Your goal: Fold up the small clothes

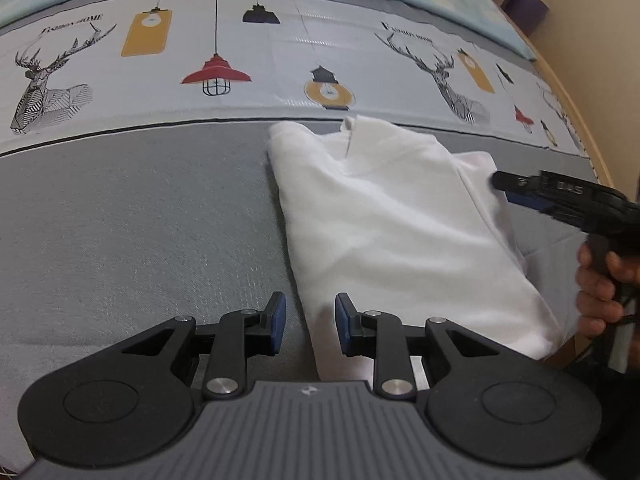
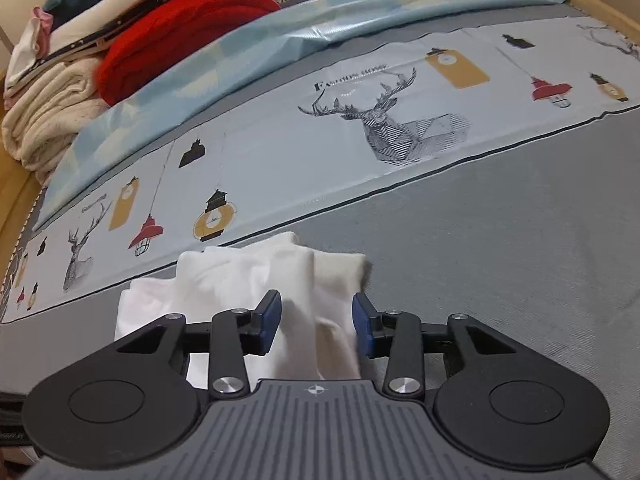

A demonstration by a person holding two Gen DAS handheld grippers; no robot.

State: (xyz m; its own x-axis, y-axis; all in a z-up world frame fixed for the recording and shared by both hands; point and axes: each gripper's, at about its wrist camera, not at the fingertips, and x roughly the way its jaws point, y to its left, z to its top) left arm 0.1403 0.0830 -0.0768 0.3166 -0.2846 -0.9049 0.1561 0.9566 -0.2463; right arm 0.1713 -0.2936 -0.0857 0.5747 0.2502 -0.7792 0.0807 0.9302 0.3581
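Lying on the grey bedcover point(image 1: 132, 220), the white garment point(image 1: 384, 232) is folded into a narrow, elongated shape, with its collar end toward a printed strip point(image 1: 280, 64) of deer heads and hanging lamps, and its near end reaching down toward the left gripper point(image 1: 310, 320). The left gripper hovers over the garment's near left edge; its blue pads point(image 1: 277, 314) stand apart, the fabric edge shows in the gap between them, and neither pad presses on the cloth, so this claw is partly open and holds nothing. In the left wrist view, the right gripper point(image 1: 498, 182) enters from the right edge, held by a hand point(image 1: 600, 284), with its tip over the garment's right side; from this angle the jaw gap cannot be judged. In the right wrist view, the right gripper point(image 2: 316, 320) sits above the same garment point(image 2: 224, 280), whose folded layers run up between the two blue pads point(image 2: 271, 312). The pads stand clear of the cloth on both sides, so this claw is open to a moderate width and grips nothing. Beyond the printed strip point(image 2: 360, 128) lies a light blue sheet point(image 2: 280, 36), and at the upper left of that view a pile of clothes point(image 2: 120, 40) rests near the bed's edge, including a red item point(image 2: 188, 28) and a cream item point(image 2: 52, 116).
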